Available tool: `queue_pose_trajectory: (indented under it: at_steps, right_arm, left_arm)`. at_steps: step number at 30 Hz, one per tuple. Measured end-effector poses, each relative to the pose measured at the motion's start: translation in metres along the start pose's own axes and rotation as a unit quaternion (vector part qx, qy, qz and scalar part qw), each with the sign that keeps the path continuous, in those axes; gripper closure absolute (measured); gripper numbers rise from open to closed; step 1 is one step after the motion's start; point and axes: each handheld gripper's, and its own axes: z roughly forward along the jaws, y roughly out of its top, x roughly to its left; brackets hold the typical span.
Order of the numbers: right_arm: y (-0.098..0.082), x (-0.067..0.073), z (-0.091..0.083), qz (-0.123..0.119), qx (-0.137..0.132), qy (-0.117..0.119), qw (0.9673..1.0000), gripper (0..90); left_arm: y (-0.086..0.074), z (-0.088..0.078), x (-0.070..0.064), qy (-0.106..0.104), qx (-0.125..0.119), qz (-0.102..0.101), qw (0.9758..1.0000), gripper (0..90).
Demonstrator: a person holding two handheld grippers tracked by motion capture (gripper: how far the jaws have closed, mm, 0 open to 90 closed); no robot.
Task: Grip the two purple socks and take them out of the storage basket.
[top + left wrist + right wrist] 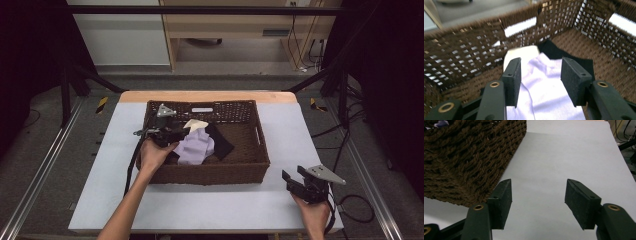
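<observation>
Left tongs (539, 75) seemingly astride lilac cloth (544, 92).

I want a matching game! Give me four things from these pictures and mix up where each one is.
Things:
1. lilac cloth
2. black cloth
3. right gripper
4. left gripper

Places:
A. over the bare table, outside the basket
B. inside the basket, open above the lilac cloth
C. between its open jaws
D. beside the lilac cloth, toward the basket's right

Pairs: 1-C, 2-D, 3-A, 4-B

Baskets: one brown wicker basket (227, 172) stood on the counter (200, 205);
Cloths in it: three; lilac (195, 147), cream (196, 124), black (221, 141);
Grippers: two
</observation>
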Motion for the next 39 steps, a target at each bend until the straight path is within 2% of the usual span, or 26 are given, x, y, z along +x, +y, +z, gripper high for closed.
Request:
queue_pose_trajectory:
  at_steps: [4,7,10,12,14,17,19,22,24,28,32,34,37,38,39]
  right_arm:
    - [0.0,0.0,0.001,-0.001,0.002,-0.001,1.0,38.8]
    - [0.0,0.0,0.001,-0.002,0.002,-0.002,1.0,38.8]
    - [0.0,-0.001,0.001,-0.001,0.001,-0.001,1.0,38.9]
    - [-0.001,-0.001,0.001,0.0,0.001,0.0,1.0,39.0]
    - [0.0,-0.001,0.001,0.001,0.003,0.001,1.0,39.1]
    - [-0.001,-0.001,0.001,0.001,0.002,0.001,1.0,39.1]
    - [-0.001,-0.001,0.001,-0.003,0.003,0.0,1.0,39.2]
    - [-0.001,-0.001,0.001,0.0,0.002,0.001,1.0,39.2]
    - [-0.001,-0.001,0.001,0.0,0.004,0.0,1.0,39.2]
    - [-0.001,-0.001,0.002,-0.005,0.004,-0.001,1.0,39.2]
    - [-0.001,-0.001,0.002,-0.003,0.006,-0.001,1.0,39.2]
    - [-0.001,-0.001,0.002,-0.003,0.007,-0.001,1.0,39.2]
    - [-0.001,-0.001,0.002,-0.005,0.006,-0.002,1.0,39.1]
    - [-0.001,-0.001,0.002,-0.005,0.006,-0.002,1.0,39.1]
    - [-0.001,-0.001,0.002,-0.005,0.005,-0.002,1.0,39.1]
  left_arm:
    - [0.007,0.006,-0.002,-0.004,0.016,-0.001,0.9999,48.2]
    - [0.009,0.013,-0.004,0.001,0.017,0.005,0.9998,47.8]
    - [0.006,0.021,-0.005,0.0,0.04,0.011,0.9992,47.7]
    - [0.003,0.027,-0.006,0.002,0.068,0.028,0.9973,46.8]
    - [0.001,0.032,-0.007,-0.003,0.088,0.033,0.9955,46.5]
    - [0.0,0.034,-0.007,-0.007,0.095,0.028,0.9951,47.9]
    - [-0.001,0.037,-0.006,-0.012,0.111,0.027,0.9933,48.0]
    - [-0.003,0.041,-0.008,-0.01,0.123,0.031,0.9919,48.2]
    - [-0.004,0.044,-0.011,-0.002,0.134,0.044,0.9901,48.2]
    - [-0.006,0.05,-0.015,-0.006,0.16,0.064,0.985,47.3]
    - [-0.01,0.058,-0.018,-0.008,0.2,0.084,0.9762,46.3]
    - [-0.011,0.06,-0.019,-0.012,0.201,0.079,0.9764,46.5]
    - [-0.012,0.063,-0.017,-0.024,0.211,0.071,0.9746,49.0]
    - [-0.013,0.064,-0.017,-0.025,0.217,0.071,0.9733,49.4]
    - [-0.013,0.064,-0.017,-0.025,0.217,0.071,0.9733,50.0]
